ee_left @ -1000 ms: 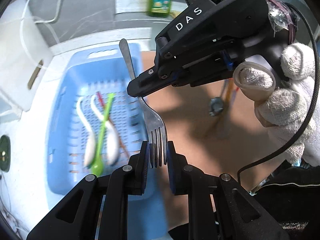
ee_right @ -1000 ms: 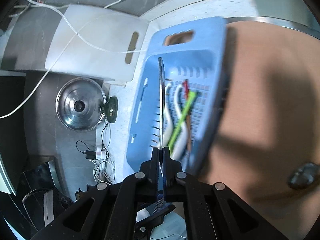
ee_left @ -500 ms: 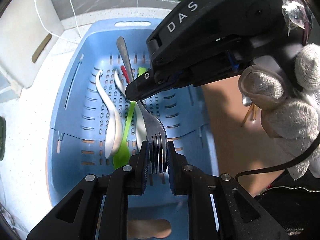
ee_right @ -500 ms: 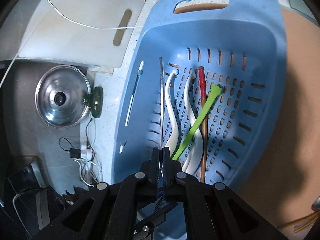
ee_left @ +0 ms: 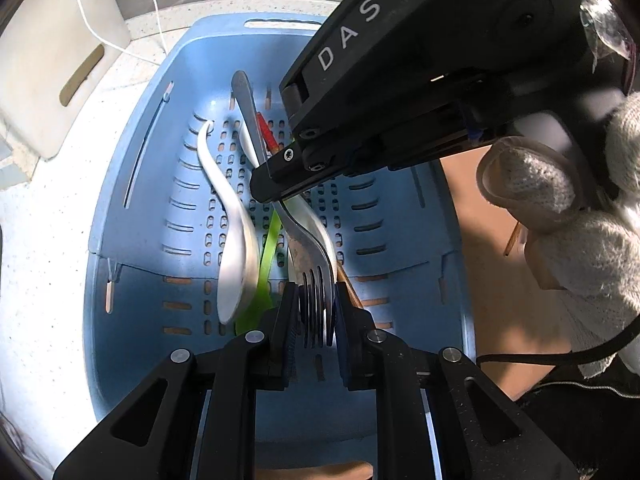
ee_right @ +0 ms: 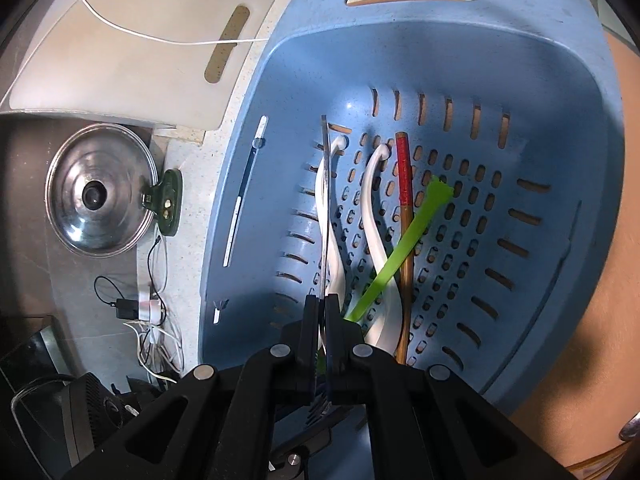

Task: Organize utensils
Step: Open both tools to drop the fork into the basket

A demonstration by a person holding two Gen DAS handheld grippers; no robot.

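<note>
Fork (ee_left: 308, 240): tines clamped in left gripper (ee_left: 318, 316), handle clamped in right gripper (ee_right: 323, 312). Held over blue basket (ee_right: 256, 240) containing two white spoons (ee_right: 374, 216).

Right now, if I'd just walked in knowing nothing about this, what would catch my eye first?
Probably the metal fork, pinched at both ends: the left gripper clamps its tines while the right gripper grips its handle. Just below it sits a big blue slotted basket, already holding two white spoons, a bright green utensil and a red-tipped chopstick. A shiny pot lid lies off to the left.
</note>
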